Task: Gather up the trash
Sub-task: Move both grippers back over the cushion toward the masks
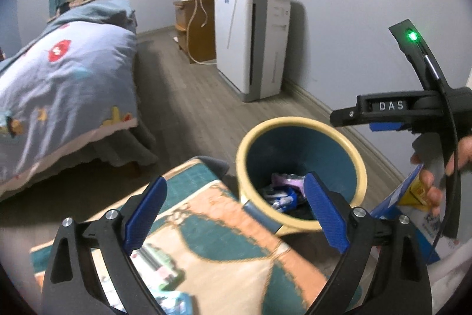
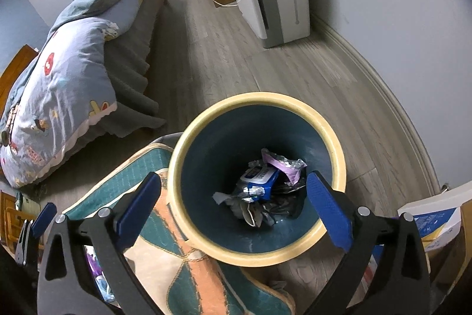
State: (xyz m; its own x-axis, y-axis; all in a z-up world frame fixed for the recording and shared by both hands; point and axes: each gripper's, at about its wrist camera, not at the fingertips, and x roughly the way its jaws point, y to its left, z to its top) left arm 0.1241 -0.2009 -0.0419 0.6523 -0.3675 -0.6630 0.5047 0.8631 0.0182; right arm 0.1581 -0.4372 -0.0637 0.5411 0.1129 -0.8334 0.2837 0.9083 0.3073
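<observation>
Hovering over the bin (image 2: 330, 138), the right hand-held gripper (image 2: 233, 197) has its jaws wide apart, empty; wrappers (image 2: 262, 185) lie at the bin's bottom. The left hand-held gripper (image 1: 233, 208), also apart and empty, sits beside the bin above the rug (image 1: 224, 253). More wrappers (image 1: 159, 264) lie on the rug near the bin; approach those low, jaws straddling.

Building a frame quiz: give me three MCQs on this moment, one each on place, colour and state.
1. Where does the crumpled trash lie?
A. in the bin
B. on the bed
C. on the white appliance

2. What colour is the bin's rim?
A. red
B. pale yellow
C. black

3. How are the right tongs?
A. shut on a wrapper
B. shut, empty
C. open, empty

A: wrappers sit at the bottom of the bin.
B: the rim is cream-yellow around a blue inside.
C: the right tongs stand wide apart over the bin, holding nothing.
</observation>
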